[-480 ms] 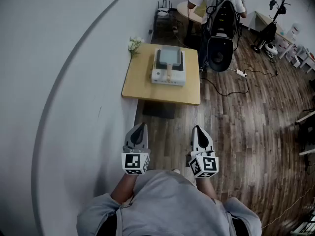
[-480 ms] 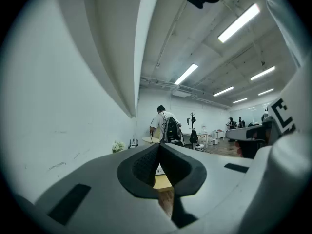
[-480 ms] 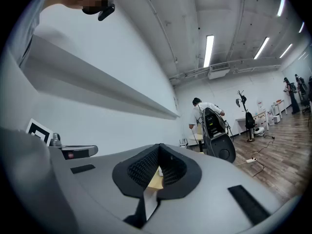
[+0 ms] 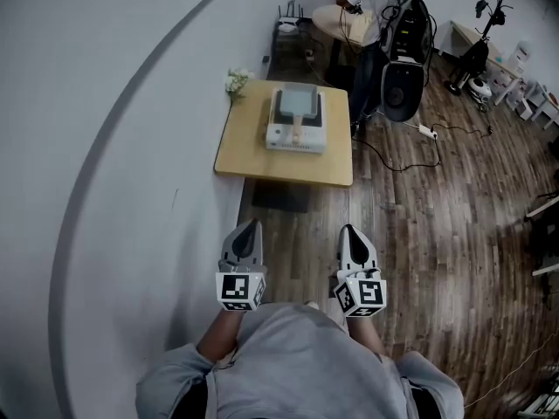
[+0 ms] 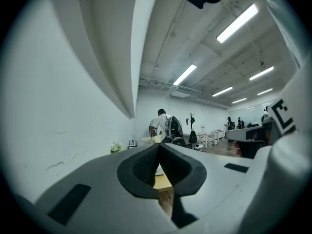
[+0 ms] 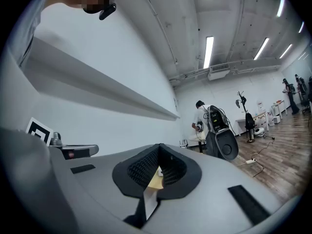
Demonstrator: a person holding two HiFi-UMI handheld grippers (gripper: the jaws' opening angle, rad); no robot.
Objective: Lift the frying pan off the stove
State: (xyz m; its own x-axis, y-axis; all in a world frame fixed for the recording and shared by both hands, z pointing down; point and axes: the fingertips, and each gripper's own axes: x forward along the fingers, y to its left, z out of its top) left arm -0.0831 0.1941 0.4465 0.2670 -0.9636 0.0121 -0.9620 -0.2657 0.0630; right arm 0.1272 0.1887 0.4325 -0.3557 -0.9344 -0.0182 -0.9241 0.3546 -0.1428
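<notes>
A grey square frying pan [image 4: 298, 102] with a wooden handle sits on a white portable stove [image 4: 297, 130], on a low wooden table [image 4: 262, 155] well ahead of me. My left gripper [image 4: 251, 227] and right gripper [image 4: 349, 231] are held side by side close to my body, both shut and empty, over the wood floor and far short of the table. In the left gripper view the left gripper [image 5: 159, 146] has its jaws closed, with a sliver of table between the pads. The right gripper [image 6: 159, 147] looks the same in its own view.
A white wall runs along the left. A small bunch of white flowers [image 4: 235, 80] sits at the table's back left corner. A person [image 4: 371, 7] stands behind the table beside a black chair [image 4: 405, 55]. A cable and power strip [image 4: 427, 131] lie on the floor at right.
The grippers have not moved. The person behind the table has shifted left and the black chair now stands further right; the table sits very slightly higher in view.
</notes>
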